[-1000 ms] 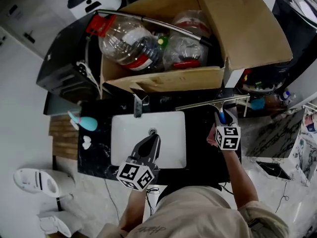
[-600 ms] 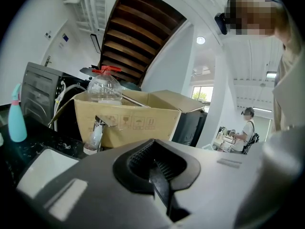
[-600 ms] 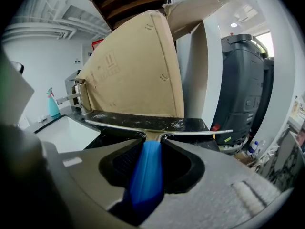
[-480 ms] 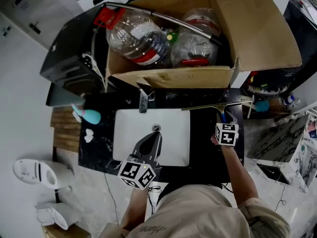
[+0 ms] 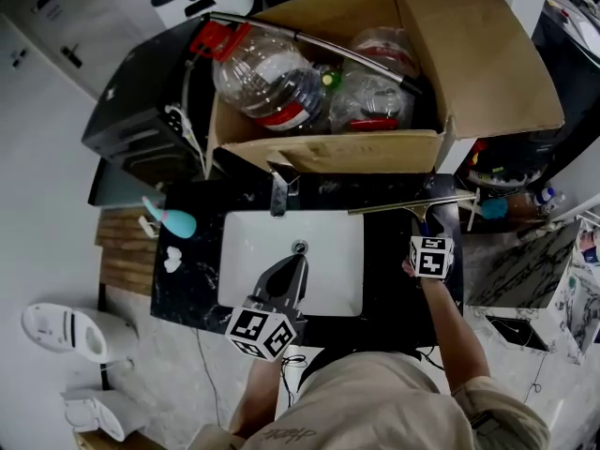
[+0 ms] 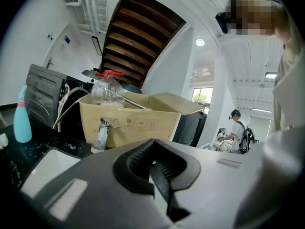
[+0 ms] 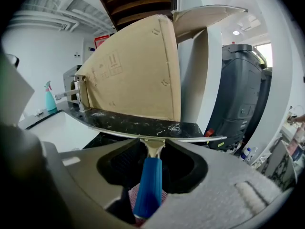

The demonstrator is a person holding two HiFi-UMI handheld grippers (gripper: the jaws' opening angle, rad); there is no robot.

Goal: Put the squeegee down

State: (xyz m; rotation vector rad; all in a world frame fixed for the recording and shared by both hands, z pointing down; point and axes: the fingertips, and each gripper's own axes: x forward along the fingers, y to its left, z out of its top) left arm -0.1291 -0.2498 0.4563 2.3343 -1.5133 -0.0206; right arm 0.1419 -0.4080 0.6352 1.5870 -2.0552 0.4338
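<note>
The squeegee (image 5: 412, 203) has a long metal blade and a blue handle (image 7: 148, 185). Its blade (image 7: 143, 133) lies across the black counter (image 5: 389, 270), right of the sink and in front of the cardboard box. My right gripper (image 5: 424, 228) stands around the handle. Its jaws have just been opening, and in the right gripper view (image 7: 153, 151) there is a gap on each side of the handle, so the pads do not press on it. My left gripper (image 5: 292, 268) hovers over the white sink basin (image 5: 244, 251); in the left gripper view (image 6: 153, 168) its jaws meet with nothing between them.
A big cardboard box (image 5: 328, 148) full of plastic bottles stands right behind the counter. A faucet (image 5: 281, 190) rises at the sink's back edge, and a teal bottle (image 5: 173, 218) sits at the far left. A pink cloth (image 7: 133, 194) lies under the right gripper.
My right gripper has sunk a little with the squeegee, bringing the blade down to the counter. The left gripper has stayed over the basin.
</note>
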